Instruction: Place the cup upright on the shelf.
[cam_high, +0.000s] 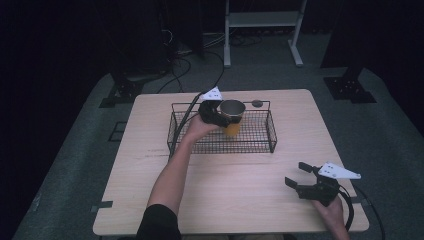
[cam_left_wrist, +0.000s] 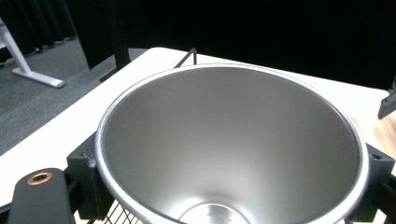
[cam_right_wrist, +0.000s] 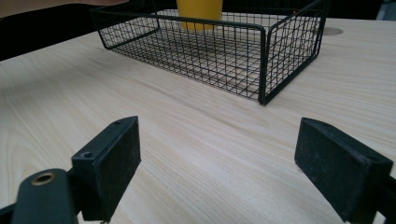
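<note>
Yellow on the outside, bare steel on the inside — that's the cup (cam_high: 232, 116), sitting upper centre of the high view, inside the black wire basket (cam_high: 260, 142) toward its back left. The left gripper (cam_high: 216, 116) has its jaws clamped on the cup just below the rim, one on each side. In the left gripper view the shiny cup interior (cam_left_wrist: 233, 144) takes up most of the frame, with a black pad (cam_left_wrist: 86, 179) pressed against the wall at lower left and another at the right edge. Grabbing it near the rim makes sense to me: the basket walls would get in the way of a lower grip.

From the right gripper view, the cup's yellow base (cam_right_wrist: 200, 14) looks like it's at or just above the mesh floor at the top of the frame — can't tell if it's actually touching. So it's either being set down or lifted out, hard to call.

Over at the lower right of the high view, the right gripper (cam_high: 300, 176) hangs above the light wood table (cam_high: 225, 190), well apart from the basket, jaws spread wide with nothing between them. My guess is it's just parked out of the way.
</note>
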